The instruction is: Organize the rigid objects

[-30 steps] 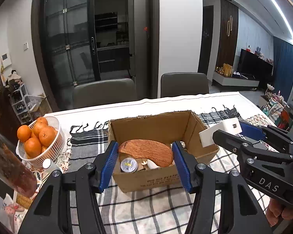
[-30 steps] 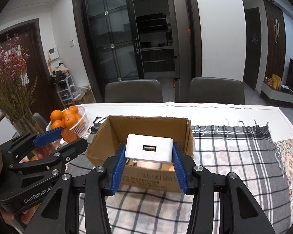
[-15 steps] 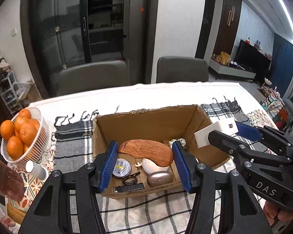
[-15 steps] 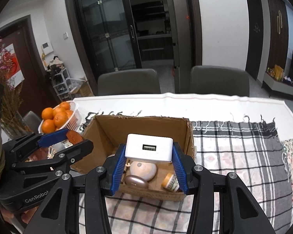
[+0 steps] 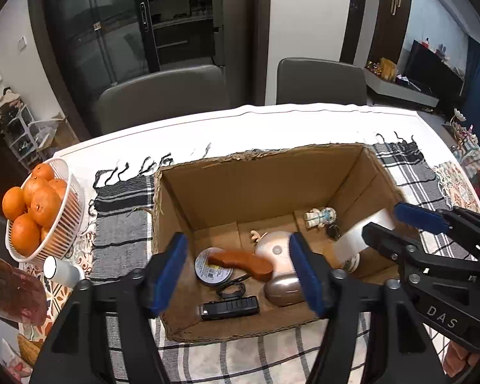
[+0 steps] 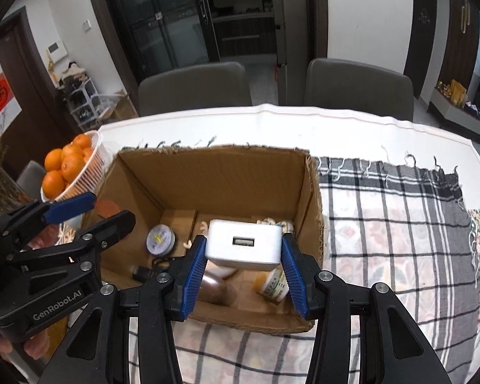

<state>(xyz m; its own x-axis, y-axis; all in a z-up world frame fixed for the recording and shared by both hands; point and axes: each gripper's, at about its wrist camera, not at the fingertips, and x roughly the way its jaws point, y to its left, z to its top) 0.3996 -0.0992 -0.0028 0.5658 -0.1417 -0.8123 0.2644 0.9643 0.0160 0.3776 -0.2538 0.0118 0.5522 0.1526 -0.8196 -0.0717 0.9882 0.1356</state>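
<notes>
Both claws over the cardboard box (image 5: 272, 172), dropping stuff in

Everything loose is getting collected in the box, so both are angled down into it. The left claw (image 5: 240, 270) is opening with nothing pinched; the wooden piece (image 5: 240, 260) lies free on the tin (image 5: 212, 270) and other bits on the box floor. The right claw (image 6: 244, 264) is closed on the white charger (image 6: 244, 243), hanging just above the box floor, not let go yet.
</notes>
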